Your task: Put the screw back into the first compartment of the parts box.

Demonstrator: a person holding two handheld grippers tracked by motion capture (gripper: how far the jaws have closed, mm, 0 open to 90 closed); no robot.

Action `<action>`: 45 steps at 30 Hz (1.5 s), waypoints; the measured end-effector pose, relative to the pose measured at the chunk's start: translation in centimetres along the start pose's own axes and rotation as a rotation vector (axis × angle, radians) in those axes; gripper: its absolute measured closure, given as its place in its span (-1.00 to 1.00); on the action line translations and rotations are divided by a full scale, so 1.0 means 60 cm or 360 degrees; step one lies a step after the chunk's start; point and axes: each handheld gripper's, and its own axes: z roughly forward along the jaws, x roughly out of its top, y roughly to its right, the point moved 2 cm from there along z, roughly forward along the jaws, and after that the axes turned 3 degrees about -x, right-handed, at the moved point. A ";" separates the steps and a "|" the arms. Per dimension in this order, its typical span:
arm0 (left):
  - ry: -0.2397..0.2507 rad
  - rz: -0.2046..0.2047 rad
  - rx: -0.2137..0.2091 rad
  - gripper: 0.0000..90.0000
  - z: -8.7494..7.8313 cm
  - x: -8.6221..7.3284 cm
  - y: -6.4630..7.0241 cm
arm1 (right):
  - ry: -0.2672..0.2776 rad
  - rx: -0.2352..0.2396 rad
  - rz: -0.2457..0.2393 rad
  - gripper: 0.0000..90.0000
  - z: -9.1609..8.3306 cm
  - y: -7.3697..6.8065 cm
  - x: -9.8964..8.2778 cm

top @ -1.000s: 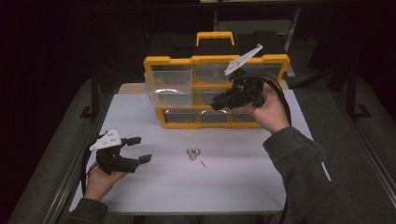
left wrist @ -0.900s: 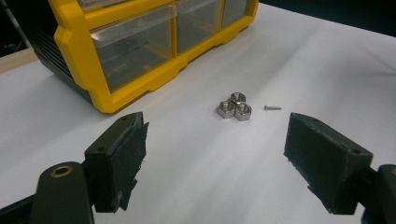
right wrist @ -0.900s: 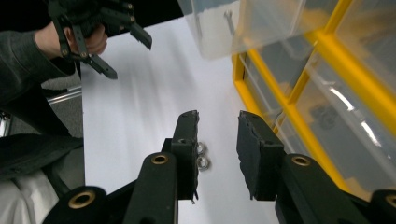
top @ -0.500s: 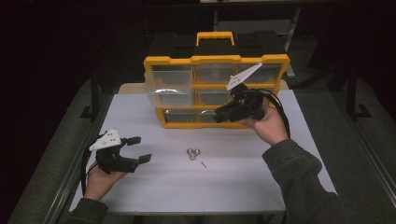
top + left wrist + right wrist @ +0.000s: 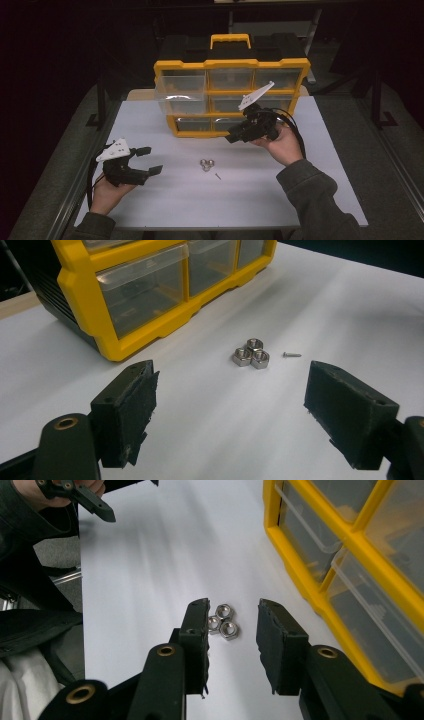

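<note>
Three steel nuts (image 5: 222,621) lie touching in a cluster mid-table, near the yellow organizer (image 5: 231,95): small, hard, slippery, likely to scatter. Right gripper (image 5: 232,630) hangs above, jaws parted, empty; left gripper (image 5: 227,410) wide apart. Pinch one by its flats

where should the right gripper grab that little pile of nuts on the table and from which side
Take one nut at a time. The three nuts lie flat on the white table, touching in a cluster. Come from above with the open right gripper and pinch an outer nut across two opposite flats; the small screw lies apart, out of the way.
</note>
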 end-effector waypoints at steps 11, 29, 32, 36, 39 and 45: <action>0.0004 -0.0002 0.0001 -0.54 0.000 0.001 0.000 | -0.0027 0.0011 0.0032 0.42 0.034 -0.014 -0.028; -0.0004 0.0011 0.0001 -0.54 0.000 0.001 0.001 | -0.0171 0.0112 0.0043 0.41 0.126 -0.034 -0.075; -0.0006 0.0014 0.0004 -0.54 0.001 0.000 0.001 | -0.0193 0.0107 0.0056 0.41 0.134 -0.035 -0.079; -0.0001 0.0008 0.0001 -0.54 0.000 0.001 0.002 | -0.0222 0.0105 0.0044 0.42 0.152 -0.038 -0.087; -0.0006 0.0014 0.0004 -0.54 0.000 0.001 0.001 | -0.0228 0.0130 0.0040 0.43 0.168 -0.040 -0.095; -0.0002 0.0010 0.0002 -0.54 0.000 0.001 0.002 | -0.0254 0.0120 0.0031 0.47 0.191 -0.040 -0.104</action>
